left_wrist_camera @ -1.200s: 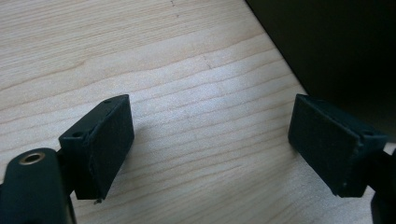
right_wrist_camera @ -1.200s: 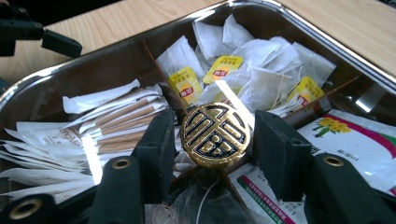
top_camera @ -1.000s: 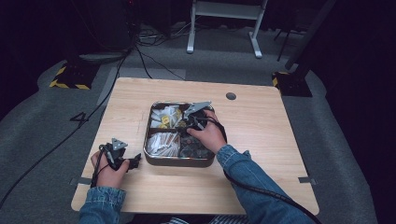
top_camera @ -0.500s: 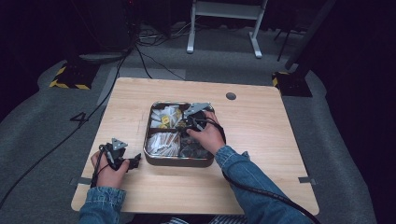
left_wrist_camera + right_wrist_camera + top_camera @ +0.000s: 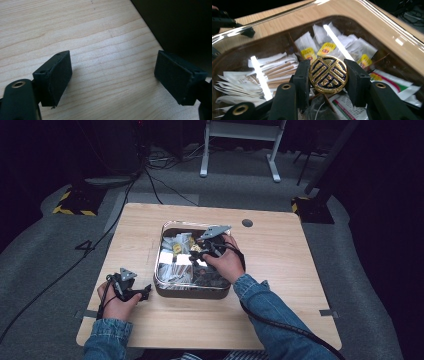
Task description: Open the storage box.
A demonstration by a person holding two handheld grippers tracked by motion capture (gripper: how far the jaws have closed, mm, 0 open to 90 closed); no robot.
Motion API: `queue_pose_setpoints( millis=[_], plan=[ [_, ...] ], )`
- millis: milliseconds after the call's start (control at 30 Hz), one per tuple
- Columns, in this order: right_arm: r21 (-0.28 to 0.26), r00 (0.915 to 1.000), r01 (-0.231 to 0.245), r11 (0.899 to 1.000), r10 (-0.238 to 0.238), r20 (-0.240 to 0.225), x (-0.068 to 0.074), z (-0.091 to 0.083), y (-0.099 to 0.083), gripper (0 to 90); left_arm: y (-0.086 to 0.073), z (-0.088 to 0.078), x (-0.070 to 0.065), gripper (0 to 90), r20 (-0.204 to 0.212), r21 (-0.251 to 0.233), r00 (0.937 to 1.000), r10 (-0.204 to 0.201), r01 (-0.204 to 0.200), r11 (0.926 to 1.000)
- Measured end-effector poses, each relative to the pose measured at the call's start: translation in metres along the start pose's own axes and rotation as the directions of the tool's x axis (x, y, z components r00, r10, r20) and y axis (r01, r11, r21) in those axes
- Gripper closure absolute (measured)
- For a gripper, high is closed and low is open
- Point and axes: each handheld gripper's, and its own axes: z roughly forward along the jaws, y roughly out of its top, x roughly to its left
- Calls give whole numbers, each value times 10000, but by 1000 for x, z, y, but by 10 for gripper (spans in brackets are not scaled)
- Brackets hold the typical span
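Resting near the front left edge of the desk (image 5: pixel 280 270), my left claw (image 5: pixel 146 291) lies in my left hand (image 5: pixel 116 304), its jaws spread wide over bare wood with nothing between them; in the left gripper view the tray's dark wall rises just beyond. Farther in, my right hand (image 5: pixel 226 262) reaches into the tray (image 5: pixel 165 292), which sits mid-desk. My right claw (image 5: pixel 328 75) pinches a round gold-and-black coin (image 5: pixel 328 74) by its edges, upright, above the tray's contents. Behind the coin lie white packets (image 5: pixel 269 67), some with yellow labels (image 5: pixel 326 49). Past the tray, a dark round hole (image 5: pixel 247 223) marks the desk's far side.
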Motion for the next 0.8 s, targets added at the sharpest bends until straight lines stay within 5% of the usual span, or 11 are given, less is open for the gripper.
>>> queue_pose_setpoints(
  millis=[433, 800],
  plan=[
    [-649, 9995, -63, 9979, 83, 312, -15, -37, 12, 587, 5, -4, -1, 213, -64, -72, 10000, -18, 18, 10000],
    [-835, 9975, -219, 9963, 274, 650, -29, -69, 8, 587, 11, -11, 2, 242, -542, -252, 9980, -324, 310, 9992]
  ],
)
